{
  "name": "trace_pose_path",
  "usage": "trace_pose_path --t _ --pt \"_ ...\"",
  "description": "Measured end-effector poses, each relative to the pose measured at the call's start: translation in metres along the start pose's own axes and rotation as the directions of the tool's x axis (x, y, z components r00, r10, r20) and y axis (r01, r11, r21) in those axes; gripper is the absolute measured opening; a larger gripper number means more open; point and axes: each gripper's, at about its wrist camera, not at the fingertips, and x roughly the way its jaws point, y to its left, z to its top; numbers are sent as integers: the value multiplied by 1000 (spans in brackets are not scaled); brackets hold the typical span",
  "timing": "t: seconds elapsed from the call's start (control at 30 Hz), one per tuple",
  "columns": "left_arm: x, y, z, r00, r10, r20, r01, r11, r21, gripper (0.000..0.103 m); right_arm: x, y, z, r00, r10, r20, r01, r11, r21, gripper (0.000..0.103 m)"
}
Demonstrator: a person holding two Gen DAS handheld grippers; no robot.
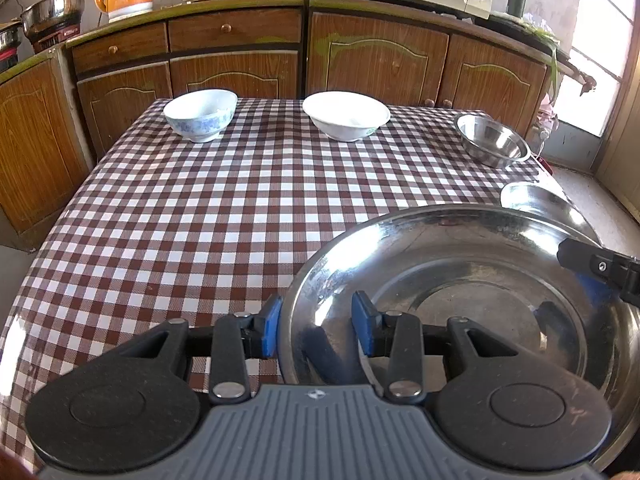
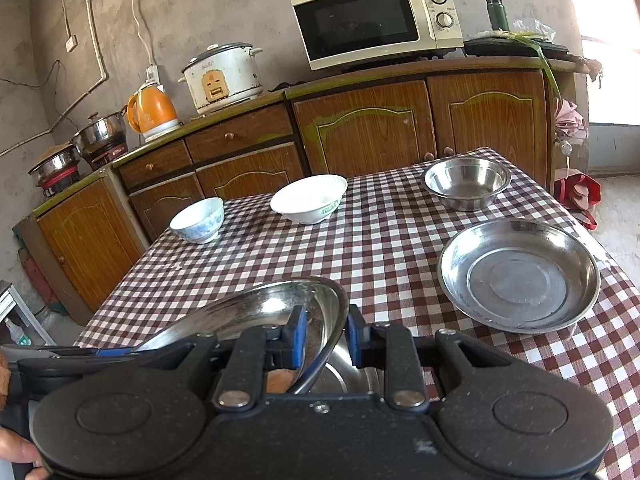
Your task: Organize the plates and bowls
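Both hand-held grippers pinch the rim of one wide steel plate (image 1: 460, 280): my left hand-held gripper (image 1: 316, 328) has its blue pads nearly together across the near-left edge, and my right hand-held gripper (image 2: 326, 338) clamps the opposite edge the same way. I hold the plate tilted above the checked desk (image 1: 200, 220), near its front right part. It looks light, stiff and slick, so I judge the thin rim the only good hold; a loose pinch could let it slide. A second steel plate (image 2: 520, 276) lies flat just beyond, with a steel bowl (image 2: 466, 182) behind it and two breakable ceramic bowls (image 2: 308, 200) well apart.
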Motion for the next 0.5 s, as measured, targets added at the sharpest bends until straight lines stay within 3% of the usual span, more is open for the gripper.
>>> trace_pose_path --t 0.5 --pt "9 1 -4 1000 8 -10 -8 1000 4 39 11 -5 -10 999 -8 -38 8 1000 -1 28"
